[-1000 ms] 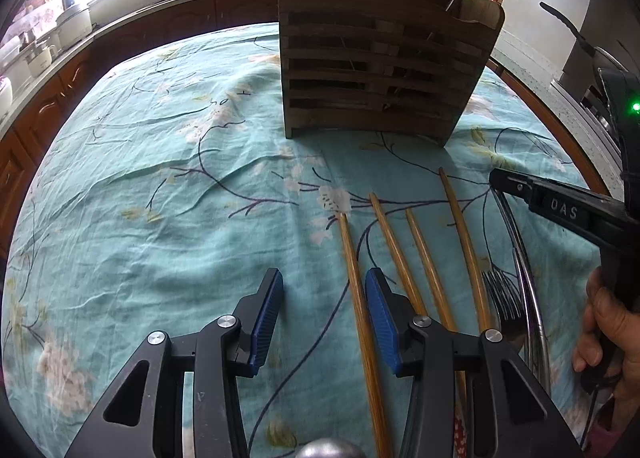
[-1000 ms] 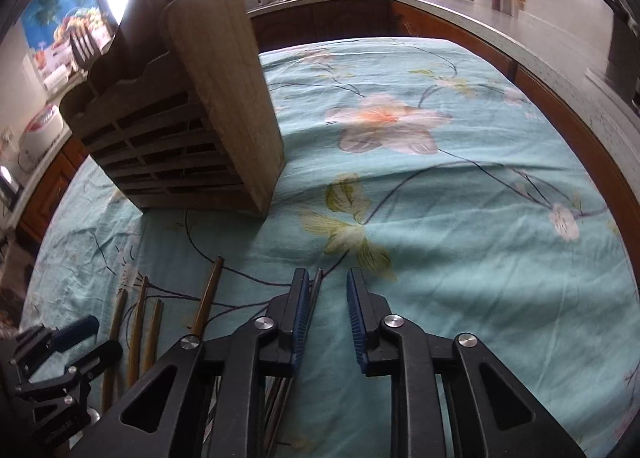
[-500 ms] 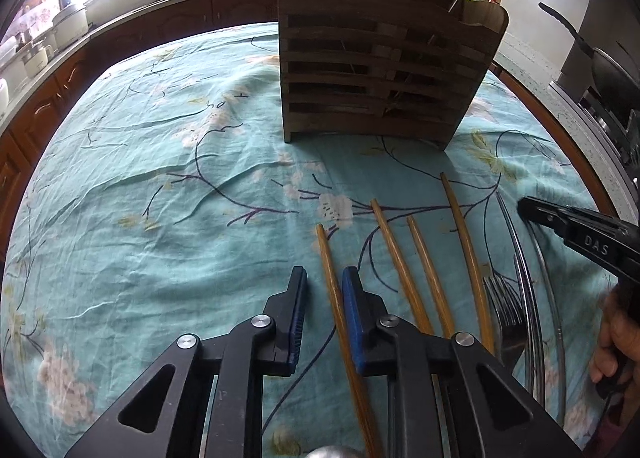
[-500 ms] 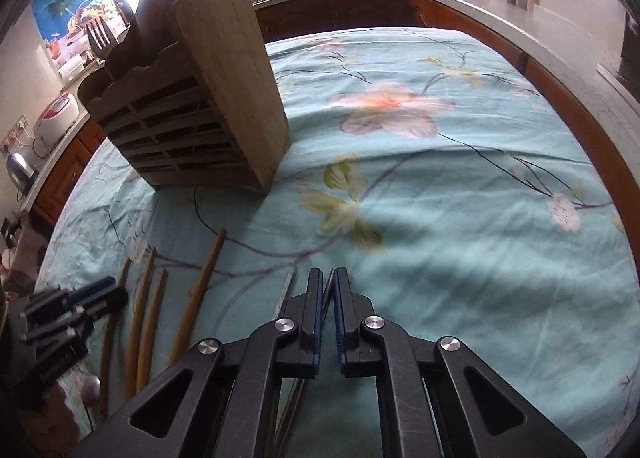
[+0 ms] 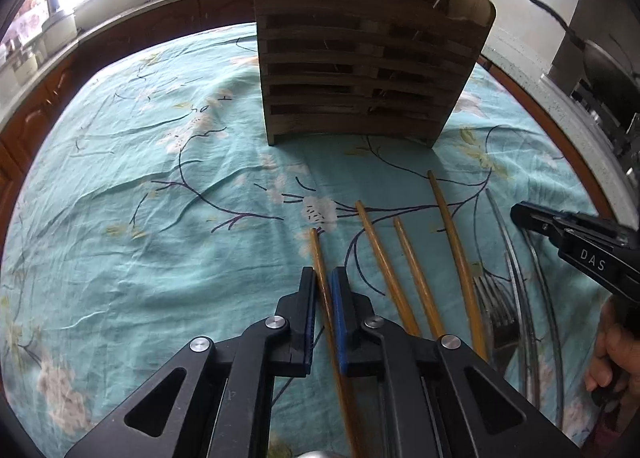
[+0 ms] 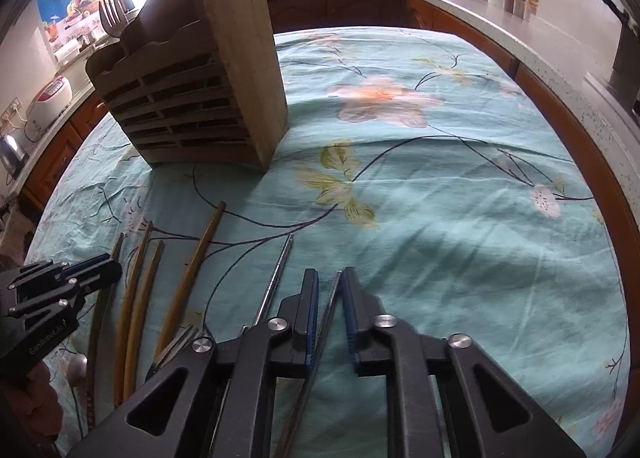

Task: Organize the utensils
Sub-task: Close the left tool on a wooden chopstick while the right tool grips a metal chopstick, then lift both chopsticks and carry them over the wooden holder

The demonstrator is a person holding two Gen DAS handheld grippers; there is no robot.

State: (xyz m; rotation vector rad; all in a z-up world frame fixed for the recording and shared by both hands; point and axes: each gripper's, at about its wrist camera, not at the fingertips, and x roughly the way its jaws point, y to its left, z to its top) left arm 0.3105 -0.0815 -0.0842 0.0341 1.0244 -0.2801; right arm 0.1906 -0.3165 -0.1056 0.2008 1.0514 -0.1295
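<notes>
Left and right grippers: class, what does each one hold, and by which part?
The left gripper, jaws closing, holds the leftmost wooden chopstick below its far tip. The right gripper clamps a metal chopstick at its far end.

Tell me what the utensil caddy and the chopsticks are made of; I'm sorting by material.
Utensil caddy: looks like wood or bamboo, matte brown with visible grain and slats. Four tan chopsticks: likely bamboo or wood, smooth, slightly glossy. Thin grey chopsticks: apparently metal, with a dull shine.
</notes>
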